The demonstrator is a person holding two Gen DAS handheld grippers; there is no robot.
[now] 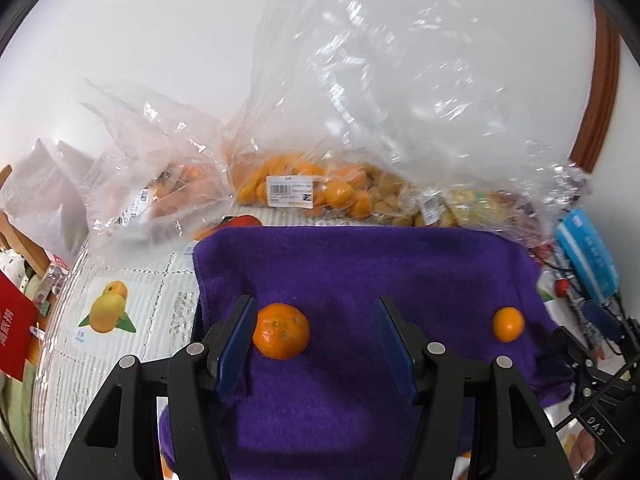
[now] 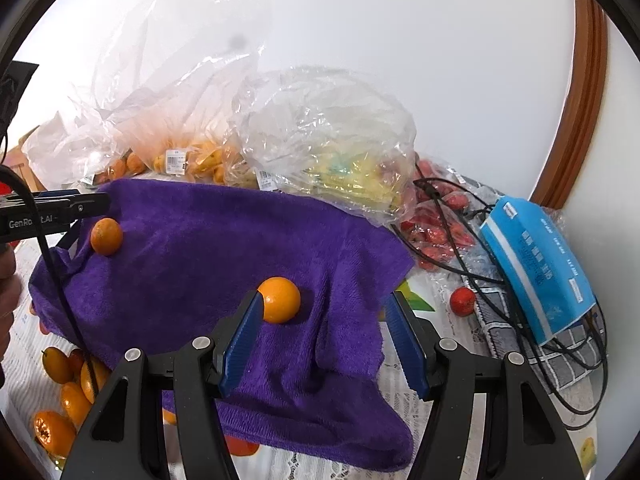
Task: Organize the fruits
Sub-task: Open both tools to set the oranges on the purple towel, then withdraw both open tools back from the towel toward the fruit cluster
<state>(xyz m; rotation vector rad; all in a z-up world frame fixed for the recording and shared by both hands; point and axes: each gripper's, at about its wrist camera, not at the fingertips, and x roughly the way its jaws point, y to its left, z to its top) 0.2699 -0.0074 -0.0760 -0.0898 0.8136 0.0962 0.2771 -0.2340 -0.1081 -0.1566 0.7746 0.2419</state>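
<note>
Two mandarins [image 1: 281, 331] [image 2: 279, 299] sit apart on purple towel [image 1: 360, 280], probably for sorting; each beside the inner-left finger of left gripper [image 1: 316, 344] and right gripper [image 2: 324, 340], jaws wide, empty.

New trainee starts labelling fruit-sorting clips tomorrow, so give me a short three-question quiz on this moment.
1. True or false: both oranges lie on the purple towel.
2. What does the left gripper hold? A) an orange B) a bag C) nothing
3. Which colour is the small fruit lying loose near the black cables?

Key:
1. True: the larger orange and smaller orange both rest on it.
2. C; its fingers stand apart.
3. Red.
</note>
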